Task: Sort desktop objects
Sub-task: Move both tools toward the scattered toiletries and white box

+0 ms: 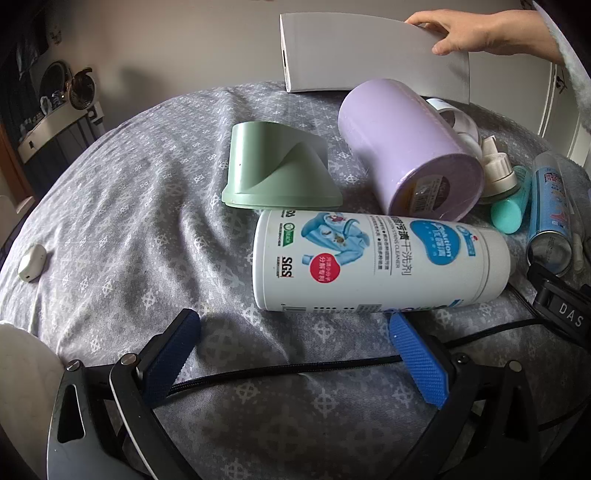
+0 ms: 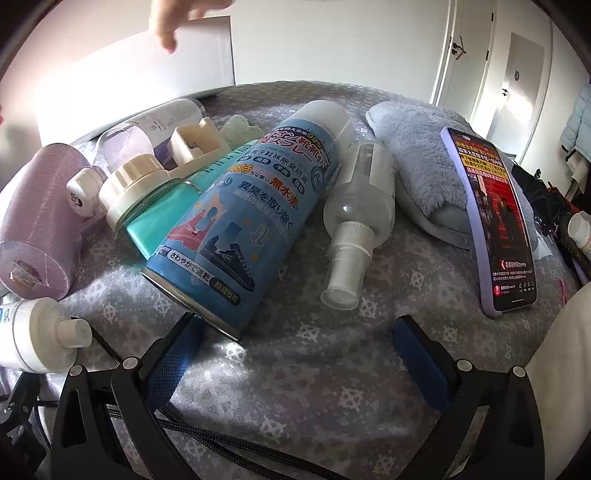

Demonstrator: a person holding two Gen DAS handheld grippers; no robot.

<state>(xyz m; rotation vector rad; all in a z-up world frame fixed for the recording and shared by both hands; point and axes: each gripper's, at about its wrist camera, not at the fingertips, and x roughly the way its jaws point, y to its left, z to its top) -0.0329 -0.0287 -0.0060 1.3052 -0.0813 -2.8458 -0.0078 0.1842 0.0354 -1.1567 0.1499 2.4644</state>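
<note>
In the left wrist view my left gripper (image 1: pixel 293 334) is open and empty, just in front of a white dry-cleaner spray can (image 1: pixel 376 262) lying on its side. Behind it lie a green nozzle piece (image 1: pixel 277 170) and a lilac cylinder (image 1: pixel 406 147). In the right wrist view my right gripper (image 2: pixel 299 336) is open and empty, near the base of a blue spray can (image 2: pixel 251 206) lying on its side. A clear spray bottle (image 2: pixel 354 218) lies to its right, a teal bottle with a cream cap (image 2: pixel 147 206) to its left.
A bare hand (image 1: pixel 480 31) holds a white box (image 1: pixel 369 55) at the back of the grey patterned cloth (image 1: pixel 129 221). A phone (image 2: pixel 495 221) with a lit screen and a fluffy grey slipper (image 2: pixel 417 162) lie at right. A black cable (image 1: pixel 277 369) crosses near the left gripper. A small white device (image 1: pixel 31 262) lies at left.
</note>
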